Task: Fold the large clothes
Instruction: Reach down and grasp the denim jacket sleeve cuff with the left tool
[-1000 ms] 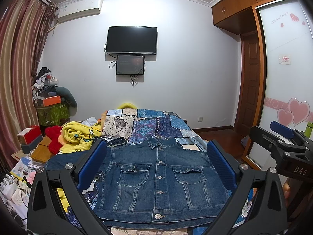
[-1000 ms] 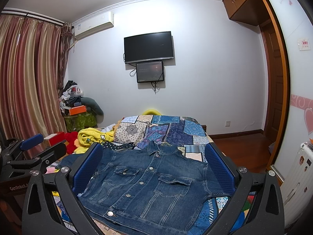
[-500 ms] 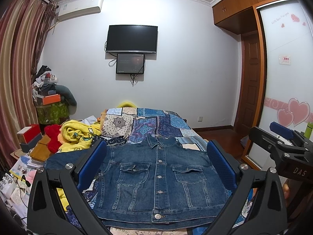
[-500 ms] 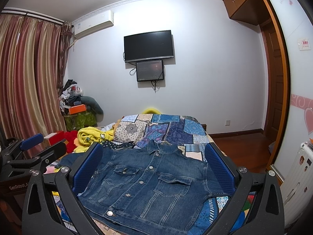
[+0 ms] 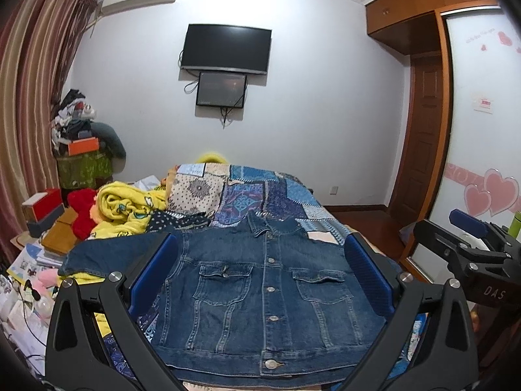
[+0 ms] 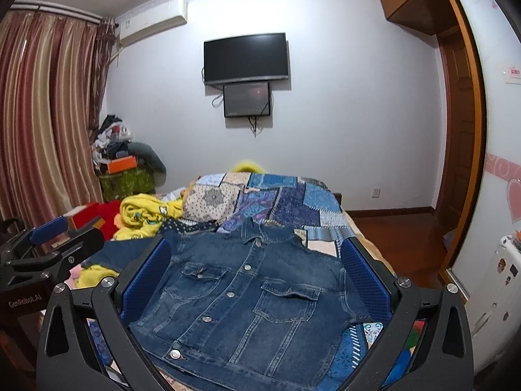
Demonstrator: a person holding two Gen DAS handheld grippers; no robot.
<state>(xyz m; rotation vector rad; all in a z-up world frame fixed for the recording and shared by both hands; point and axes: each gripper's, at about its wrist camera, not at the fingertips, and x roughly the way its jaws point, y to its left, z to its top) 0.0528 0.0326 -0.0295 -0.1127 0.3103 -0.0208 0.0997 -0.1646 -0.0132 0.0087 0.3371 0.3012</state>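
Hovering both grippers, left (image 5: 260,280) and right (image 6: 255,280), jaws spread over the jacket (image 5: 260,293) (buttoned, flat): pinch sleeve edges first.

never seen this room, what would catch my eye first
A denim jacket lies spread flat, front up and buttoned, on the patchwork quilt in the middle. Both open grippers, left and right, frame it. Behind, a black tv hangs on the white wall.

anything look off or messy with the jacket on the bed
The denim jacket lies flat and buttoned on the patchwork quilt, but only its left-side sleeve is spread out; the other is not visible. Both claws hover open.
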